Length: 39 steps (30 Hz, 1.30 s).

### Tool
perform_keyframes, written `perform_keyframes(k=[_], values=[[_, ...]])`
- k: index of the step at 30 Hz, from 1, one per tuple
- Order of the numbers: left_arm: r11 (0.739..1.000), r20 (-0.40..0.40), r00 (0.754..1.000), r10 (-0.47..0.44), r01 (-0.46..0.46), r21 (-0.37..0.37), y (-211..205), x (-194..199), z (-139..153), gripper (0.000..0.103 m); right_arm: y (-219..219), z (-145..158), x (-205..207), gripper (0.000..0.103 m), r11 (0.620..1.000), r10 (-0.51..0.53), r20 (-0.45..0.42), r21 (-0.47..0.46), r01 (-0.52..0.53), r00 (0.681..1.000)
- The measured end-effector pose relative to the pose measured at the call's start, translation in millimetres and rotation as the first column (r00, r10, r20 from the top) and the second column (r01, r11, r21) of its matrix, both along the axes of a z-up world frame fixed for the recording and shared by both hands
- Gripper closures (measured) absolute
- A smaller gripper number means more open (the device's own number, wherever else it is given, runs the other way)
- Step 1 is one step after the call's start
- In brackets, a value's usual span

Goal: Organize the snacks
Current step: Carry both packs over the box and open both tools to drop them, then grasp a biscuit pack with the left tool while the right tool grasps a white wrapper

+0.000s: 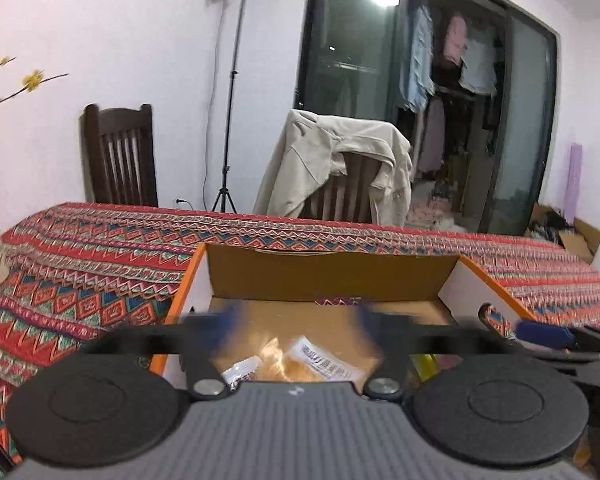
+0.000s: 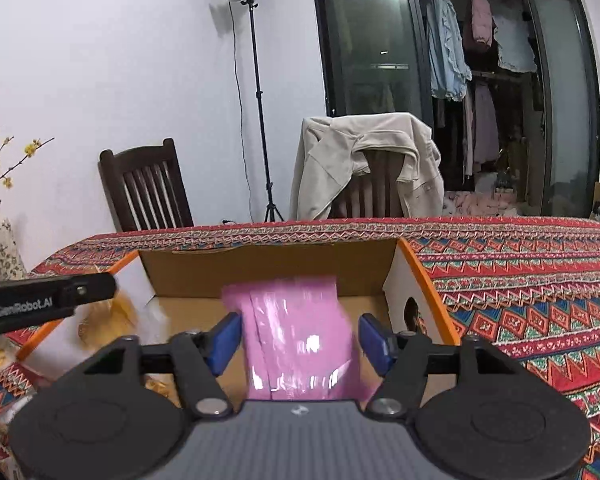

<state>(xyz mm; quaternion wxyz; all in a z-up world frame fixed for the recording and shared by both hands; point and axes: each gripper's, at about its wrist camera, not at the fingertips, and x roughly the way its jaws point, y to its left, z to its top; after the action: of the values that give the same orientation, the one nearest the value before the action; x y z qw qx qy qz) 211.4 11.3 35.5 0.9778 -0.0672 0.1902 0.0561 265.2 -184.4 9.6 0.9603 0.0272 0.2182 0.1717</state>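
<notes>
An open cardboard box (image 1: 328,276) with orange edges sits on the patterned tablecloth, right in front of both grippers. My left gripper (image 1: 296,318) hovers open over the box's left part. Below its blurred blue pads a golden snack packet (image 1: 296,360) with a white label lies inside the box, touching neither pad. In the right wrist view the same box (image 2: 268,268) holds a pink snack packet (image 2: 296,336), which stands blurred between the blue pads of my right gripper (image 2: 300,340). The pads stand just off its sides, so that gripper is open.
The table (image 2: 520,280) under its red patterned cloth stretches away to the right and behind the box. A flowered vase (image 2: 0,248) stands at the far left. Two wooden chairs, one with a beige jacket (image 2: 360,160), and a light stand (image 2: 260,120) are behind the table.
</notes>
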Motion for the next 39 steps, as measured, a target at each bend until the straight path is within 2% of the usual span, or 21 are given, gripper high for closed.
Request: perform_keyframes(k=[1,2,9,15,21,28,32,39], values=[[1.0,0.025,0.999,0.02,-0.019,-0.004,2,-5,0,0.0,-1,-1,-1,0.004,1.0,0.0,-0.003,0.008,0.0,1.0],[1.0,0.045,0.999,0.02,-0.02,-0.001,2,-9,2,0.0,-3,-3,-4,0.0,1.0,-0.003,-0.002,0.013,0.003,1.0],[1.0,0.058,0.998,0.013,-0.015,0.024,-5,-19,3,0.0,-7,-6,-11,0.0,1.0,-0.016,-0.008,0.021,0.016,1.0],[1.0,0.076,0.997,0.012,-0.013,0.006,-3,-31,9,0.0,-13,2,-20,0.0,0.999,-0.018,0.014,0.029,0.017,1.0],[1.0,0.122,0.992,0.01,-0.008,-0.015,-4,-63,27,0.0,-22,18,-48,0.0,0.999,-0.013,0.062,0.044,0.01,0.998],[0.999,0.162,0.986,-0.028,0.022,0.035,-9,-105,39,0.0,-36,21,-87,0.0,1.0,0.021,0.065,0.005,-0.022,0.998],[0.998,0.143,0.989,-0.041,0.035,0.049,-8,-126,30,0.0,-42,11,-108,0.0,0.999,0.046,0.043,-0.027,-0.045,0.998],[0.998,0.049,0.998,-0.03,0.027,0.057,5,-152,-1,0.0,-52,-15,-139,0.0,0.997,0.064,-0.04,-0.045,-0.066,0.997]])
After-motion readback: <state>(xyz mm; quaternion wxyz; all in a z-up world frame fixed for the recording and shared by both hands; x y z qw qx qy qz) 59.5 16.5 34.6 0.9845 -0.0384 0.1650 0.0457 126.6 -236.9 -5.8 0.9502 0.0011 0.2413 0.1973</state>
